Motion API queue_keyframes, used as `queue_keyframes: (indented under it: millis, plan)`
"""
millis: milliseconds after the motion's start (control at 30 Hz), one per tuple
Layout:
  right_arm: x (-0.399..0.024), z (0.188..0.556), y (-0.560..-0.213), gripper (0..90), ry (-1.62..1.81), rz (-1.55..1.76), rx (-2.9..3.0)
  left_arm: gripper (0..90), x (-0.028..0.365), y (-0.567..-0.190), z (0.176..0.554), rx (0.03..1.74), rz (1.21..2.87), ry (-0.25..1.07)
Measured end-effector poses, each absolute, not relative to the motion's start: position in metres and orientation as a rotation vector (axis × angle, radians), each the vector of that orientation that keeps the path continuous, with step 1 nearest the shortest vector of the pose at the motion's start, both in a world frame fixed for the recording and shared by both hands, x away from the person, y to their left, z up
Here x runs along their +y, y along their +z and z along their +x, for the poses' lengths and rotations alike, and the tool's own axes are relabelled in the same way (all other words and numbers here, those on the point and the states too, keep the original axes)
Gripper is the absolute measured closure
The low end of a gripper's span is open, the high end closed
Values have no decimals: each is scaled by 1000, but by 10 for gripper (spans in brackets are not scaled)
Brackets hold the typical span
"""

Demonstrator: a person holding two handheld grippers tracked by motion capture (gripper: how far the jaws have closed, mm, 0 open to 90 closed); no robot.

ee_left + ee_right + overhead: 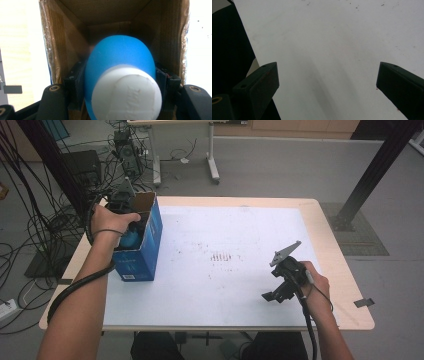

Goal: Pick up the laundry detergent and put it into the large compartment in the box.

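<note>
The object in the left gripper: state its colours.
Blue body with a white end, clearest in the left gripper view.

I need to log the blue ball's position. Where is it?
The blue ball sits clamped in the left gripper, inside the open blue box at the table's left.

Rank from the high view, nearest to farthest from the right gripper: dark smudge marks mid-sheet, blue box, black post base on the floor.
From the right gripper:
1. Dark smudge marks, mid-sheet, up-left of it.
2. Black post base, on the floor beyond the table's right edge.
3. Blue box, far left, with the left gripper inside.
</note>
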State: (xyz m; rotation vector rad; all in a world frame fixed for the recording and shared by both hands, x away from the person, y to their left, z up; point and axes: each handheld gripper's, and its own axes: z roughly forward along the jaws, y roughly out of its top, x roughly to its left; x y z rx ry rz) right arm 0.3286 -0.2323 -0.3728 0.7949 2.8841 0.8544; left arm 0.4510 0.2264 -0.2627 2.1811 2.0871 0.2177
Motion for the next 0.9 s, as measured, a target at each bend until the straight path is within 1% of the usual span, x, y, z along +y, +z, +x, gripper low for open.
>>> queue_keyframes:
  millis: [900]
  plan:
    - [-233, 328, -373, 44, 853, 797, 2882, 375, 226, -263, 451, 2089, 2178, 224]
